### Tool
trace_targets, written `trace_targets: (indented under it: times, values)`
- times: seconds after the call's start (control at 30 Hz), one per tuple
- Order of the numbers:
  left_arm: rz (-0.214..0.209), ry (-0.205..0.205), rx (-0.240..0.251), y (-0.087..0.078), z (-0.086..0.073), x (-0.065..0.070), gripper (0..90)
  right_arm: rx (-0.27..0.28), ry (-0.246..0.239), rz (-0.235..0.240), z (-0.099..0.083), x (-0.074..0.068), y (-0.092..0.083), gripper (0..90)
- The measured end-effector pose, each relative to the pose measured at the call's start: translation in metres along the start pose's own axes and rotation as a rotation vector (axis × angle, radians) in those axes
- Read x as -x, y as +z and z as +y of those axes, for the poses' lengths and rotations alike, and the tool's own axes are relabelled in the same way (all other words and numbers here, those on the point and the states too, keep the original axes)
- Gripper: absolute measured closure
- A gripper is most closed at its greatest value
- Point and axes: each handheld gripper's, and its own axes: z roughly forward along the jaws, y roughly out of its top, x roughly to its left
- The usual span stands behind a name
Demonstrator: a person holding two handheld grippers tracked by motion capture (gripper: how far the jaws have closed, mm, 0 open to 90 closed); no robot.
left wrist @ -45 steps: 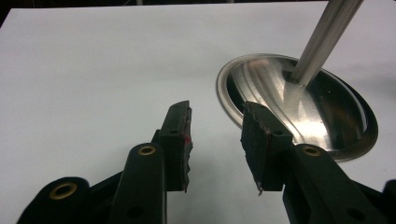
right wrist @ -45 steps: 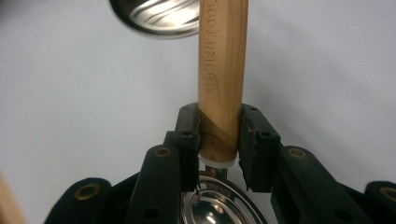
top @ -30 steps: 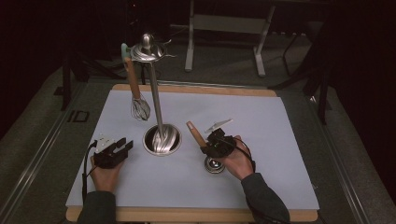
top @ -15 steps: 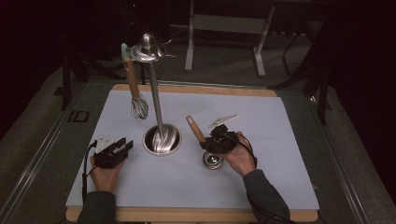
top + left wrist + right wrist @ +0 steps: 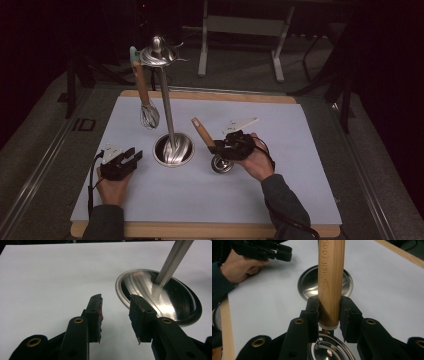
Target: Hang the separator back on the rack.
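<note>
Wooden-handled strainer [image 5: 212, 150] sits clamped at its handle in the right gripper [image 5: 329, 312], metal head low over the white mat [image 5: 300, 165], just right of the rack's steel base [image 5: 173, 150]. The left gripper [image 5: 115, 312] rests wide and empty beside that base. Risk: the smooth handle could slip or swing and knock the rack. Count: one strainer, one whisk [image 5: 148, 114] hanging, one rack, two grippers.

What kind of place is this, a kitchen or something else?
Probably a recording workbench, not a kitchen: a white mat on a wooden board, dark floor with metal stand legs behind, and kitchen tools on a hanging rack.
</note>
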Motion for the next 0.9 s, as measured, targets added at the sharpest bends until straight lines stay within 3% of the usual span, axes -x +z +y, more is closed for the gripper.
trace_targets:
  times: [0.53,0.9]
  values:
    - [0.000,-0.002,0.001,0.000,0.000,0.000,62.7,0.131,0.004,0.105,0.016,0.010,-0.007,70.8]
    - [0.000,-0.001,0.003,0.000,0.000,0.000,62.7,0.186,-0.033,0.128,0.033,-0.001,-0.009,70.8]
